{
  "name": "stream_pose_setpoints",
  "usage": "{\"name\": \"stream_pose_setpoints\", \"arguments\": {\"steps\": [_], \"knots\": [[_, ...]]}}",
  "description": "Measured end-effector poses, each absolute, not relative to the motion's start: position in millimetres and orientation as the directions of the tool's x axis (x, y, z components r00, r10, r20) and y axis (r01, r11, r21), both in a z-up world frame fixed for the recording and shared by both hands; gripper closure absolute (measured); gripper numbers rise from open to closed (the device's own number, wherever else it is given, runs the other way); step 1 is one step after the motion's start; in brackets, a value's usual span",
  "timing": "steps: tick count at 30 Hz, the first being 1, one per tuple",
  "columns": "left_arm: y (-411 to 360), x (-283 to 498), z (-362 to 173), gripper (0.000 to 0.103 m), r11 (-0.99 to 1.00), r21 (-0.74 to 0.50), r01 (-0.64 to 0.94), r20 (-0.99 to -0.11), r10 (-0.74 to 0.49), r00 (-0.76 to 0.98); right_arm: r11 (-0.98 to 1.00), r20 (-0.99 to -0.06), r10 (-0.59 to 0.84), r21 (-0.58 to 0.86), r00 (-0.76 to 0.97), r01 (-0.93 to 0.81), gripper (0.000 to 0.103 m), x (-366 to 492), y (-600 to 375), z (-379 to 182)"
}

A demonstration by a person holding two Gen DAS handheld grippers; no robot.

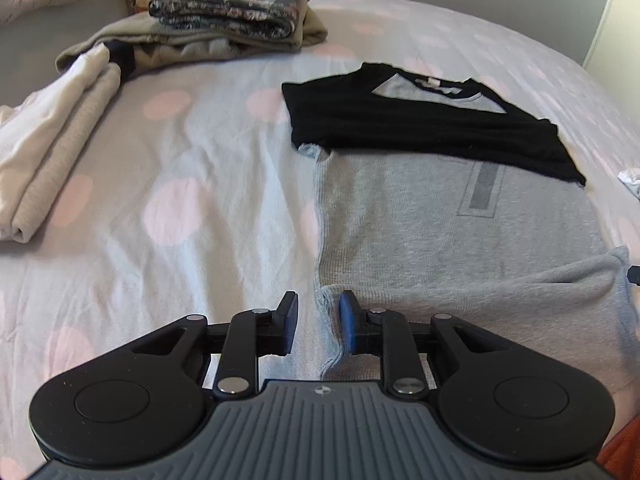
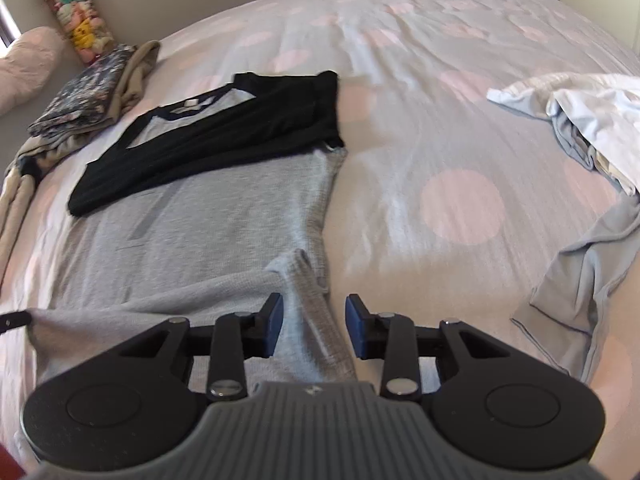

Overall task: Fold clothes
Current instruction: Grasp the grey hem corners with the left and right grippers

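Note:
A grey shirt point(image 1: 440, 224) with black sleeves point(image 1: 420, 128) folded across its chest lies flat on the bed; it also shows in the right wrist view point(image 2: 208, 216). Its bottom hem is turned up into a ridge. My left gripper point(image 1: 318, 320) is open over the hem's left corner, the fabric edge lying between the jaws. My right gripper point(image 2: 314, 322) is open over the hem's right corner, with a raised fold of grey fabric point(image 2: 308, 292) between the jaws.
Folded cream clothes point(image 1: 48, 160) and a stack with a floral garment point(image 1: 228, 4) lie at the far left of the pink-dotted bedsheet point(image 1: 180, 160). Unfolded pale blue and white clothes point(image 2: 592, 184) lie to the right. A cartoon-printed cylinder point(image 2: 72, 12) stands by the wall.

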State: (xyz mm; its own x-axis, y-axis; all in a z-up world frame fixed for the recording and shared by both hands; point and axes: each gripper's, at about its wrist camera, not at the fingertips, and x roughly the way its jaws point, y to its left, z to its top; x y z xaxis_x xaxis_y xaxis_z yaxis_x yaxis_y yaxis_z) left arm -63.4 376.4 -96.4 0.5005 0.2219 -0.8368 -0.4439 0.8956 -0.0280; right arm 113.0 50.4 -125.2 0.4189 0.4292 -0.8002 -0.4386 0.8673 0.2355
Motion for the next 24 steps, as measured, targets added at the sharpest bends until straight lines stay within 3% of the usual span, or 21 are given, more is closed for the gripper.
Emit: {"name": "stream_pose_setpoints", "arguments": {"steps": [12,19,24], "knots": [[292.3,-61.2,-83.4,0.081,0.985,0.171,0.026,-0.861,0.136,0.491,0.511,-0.861,0.44,0.008,0.254,-0.859,0.065,29.8,96.1,-106.1],[238.5,-61.4,-84.3,0.079,0.9,0.277,0.338,-0.886,0.103,0.453,0.303,-0.894,0.414,-0.04,0.169,-0.952,0.065,0.4,105.0,-115.1],[220.6,-72.4,-105.0,0.07,0.817,0.309,0.486,-0.908,0.102,0.406,0.187,-0.924,0.358,-0.071,0.135,-0.98,0.064,-12.7,112.3,-127.0]]}}
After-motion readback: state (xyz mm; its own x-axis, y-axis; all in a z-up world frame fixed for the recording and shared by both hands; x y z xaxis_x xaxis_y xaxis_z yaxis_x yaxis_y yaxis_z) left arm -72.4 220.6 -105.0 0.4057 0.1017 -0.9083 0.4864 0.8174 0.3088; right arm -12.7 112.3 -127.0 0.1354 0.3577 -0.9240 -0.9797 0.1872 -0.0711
